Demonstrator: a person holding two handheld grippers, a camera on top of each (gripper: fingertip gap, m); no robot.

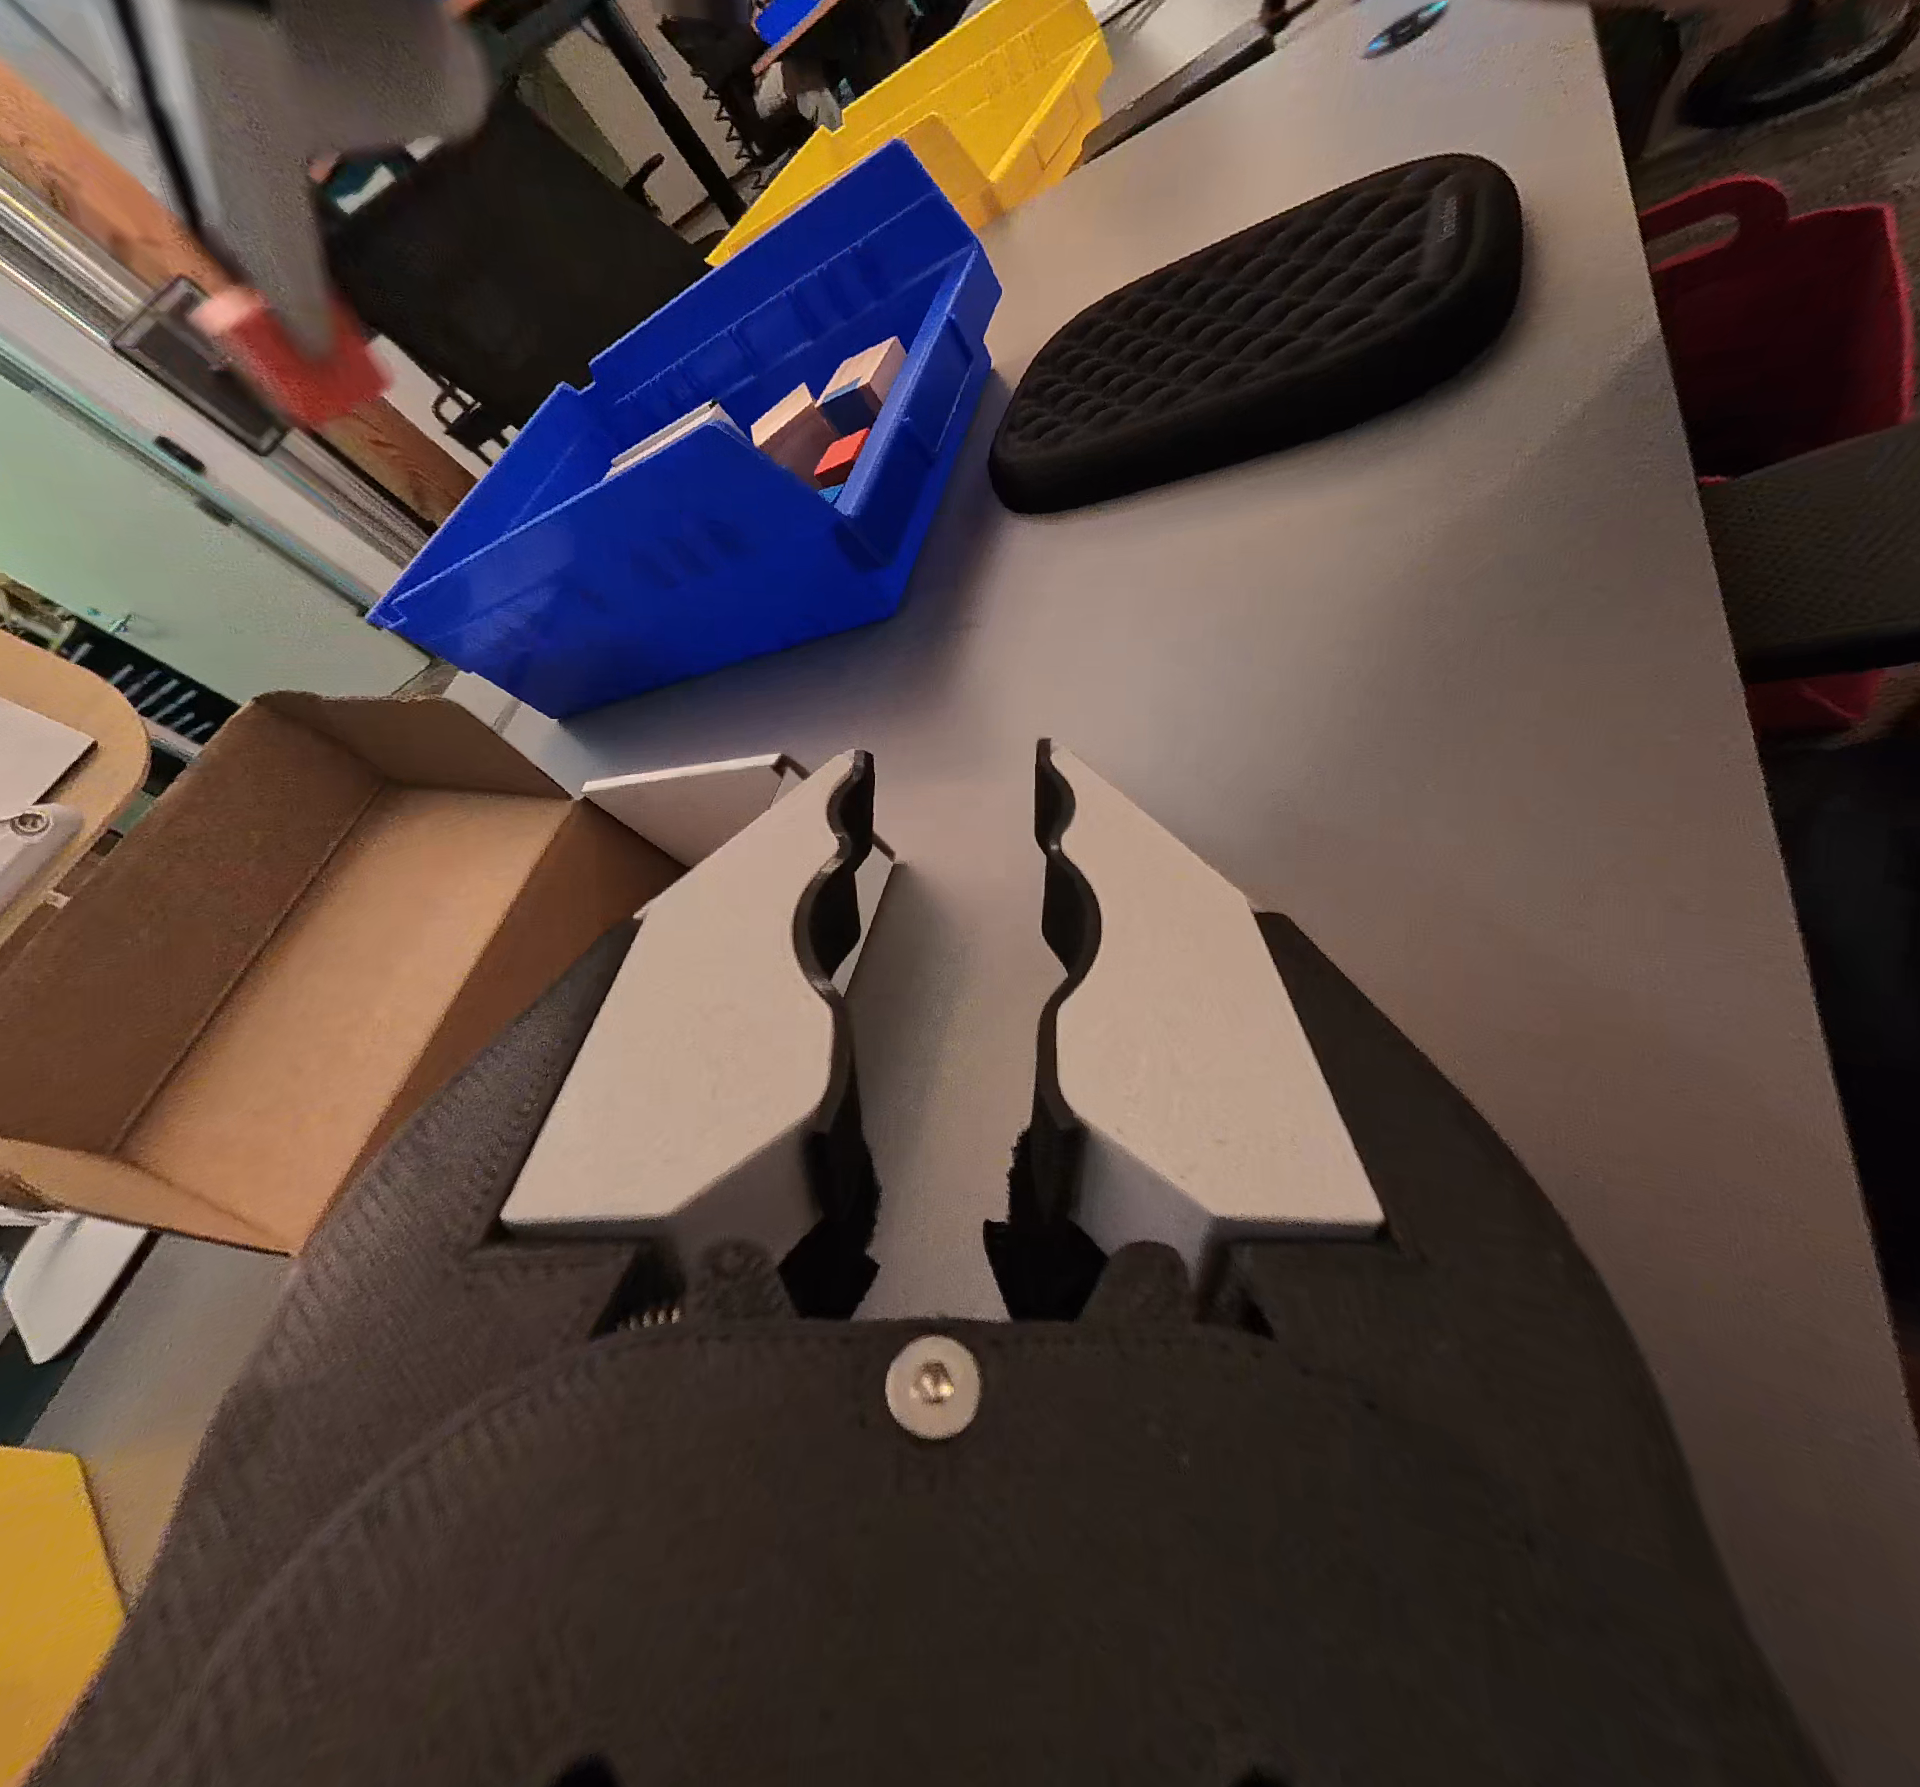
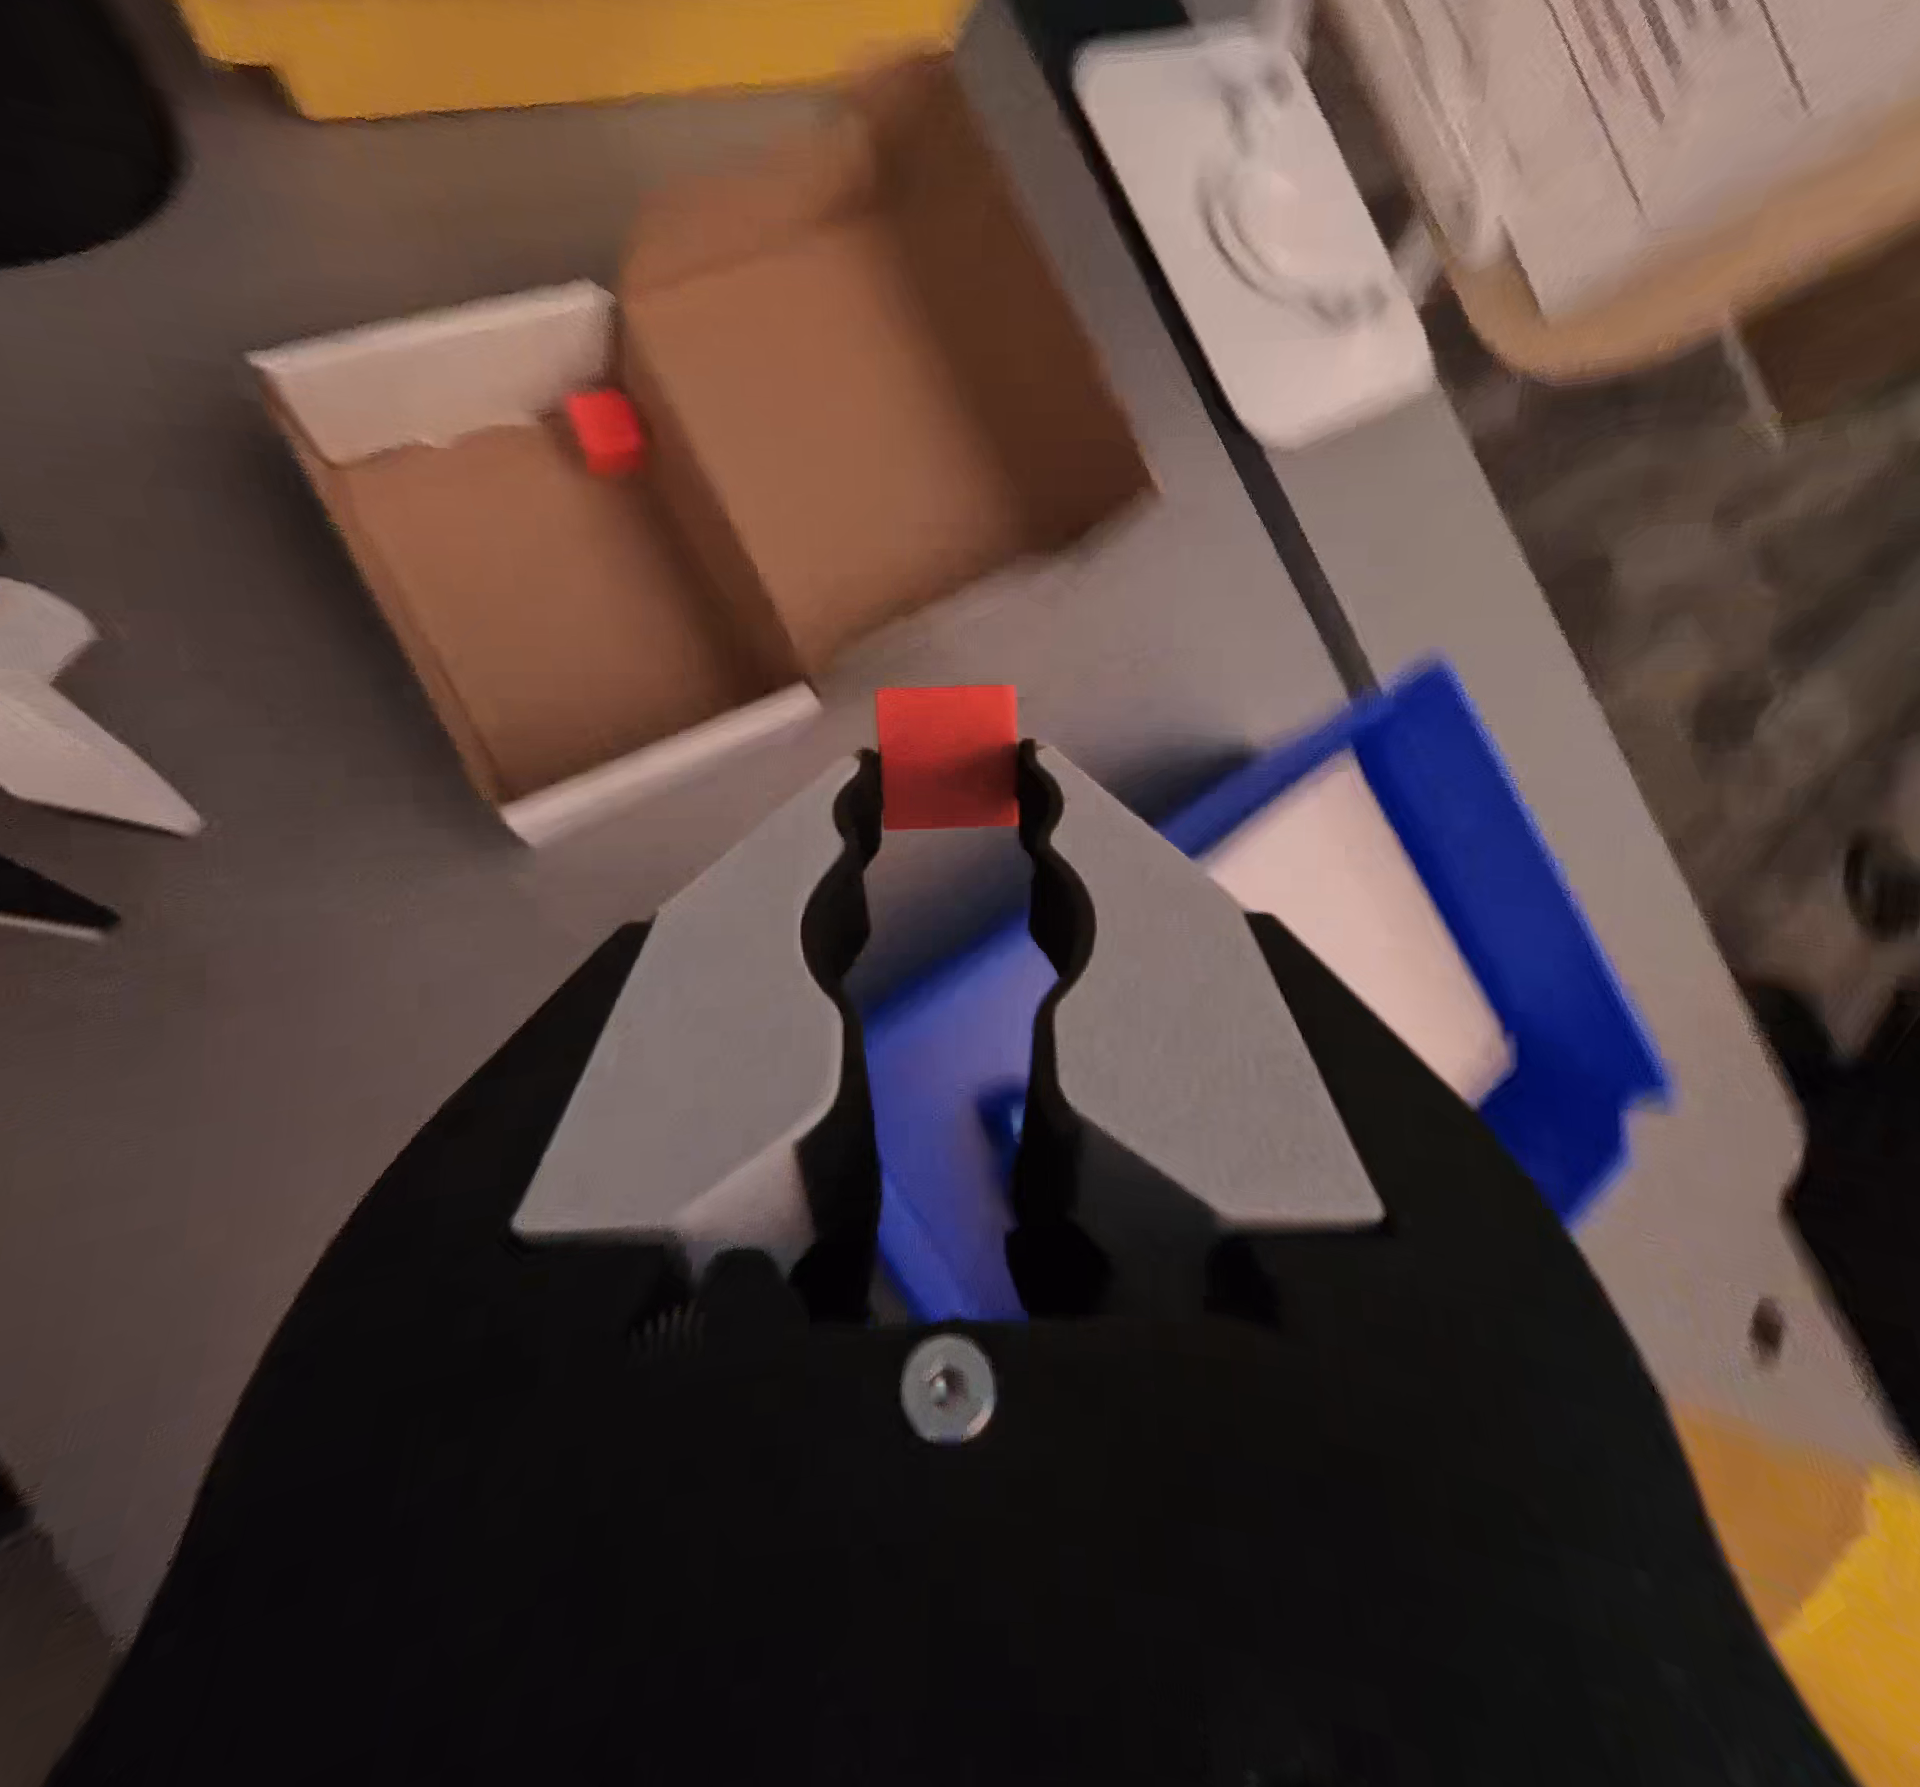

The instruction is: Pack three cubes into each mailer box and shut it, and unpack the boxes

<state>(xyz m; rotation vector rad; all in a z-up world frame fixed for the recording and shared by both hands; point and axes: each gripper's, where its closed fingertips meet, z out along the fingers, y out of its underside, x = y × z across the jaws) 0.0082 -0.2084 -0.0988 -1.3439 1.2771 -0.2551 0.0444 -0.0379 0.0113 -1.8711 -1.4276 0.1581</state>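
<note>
Your right gripper [image 2: 948, 781] clamps a small red wooden cube [image 2: 945, 756] above the open brown cardboard mailer box [image 2: 582, 584], ready for dropping; your left gripper [image 1: 954, 802] waits beside the box, jaws apart and empty.

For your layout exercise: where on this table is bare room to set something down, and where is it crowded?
Bare: the table between the blue bin, the black pad and the left fingers. Crowded: the left edge, where the open box, blue bin and yellow bin line up.
</note>
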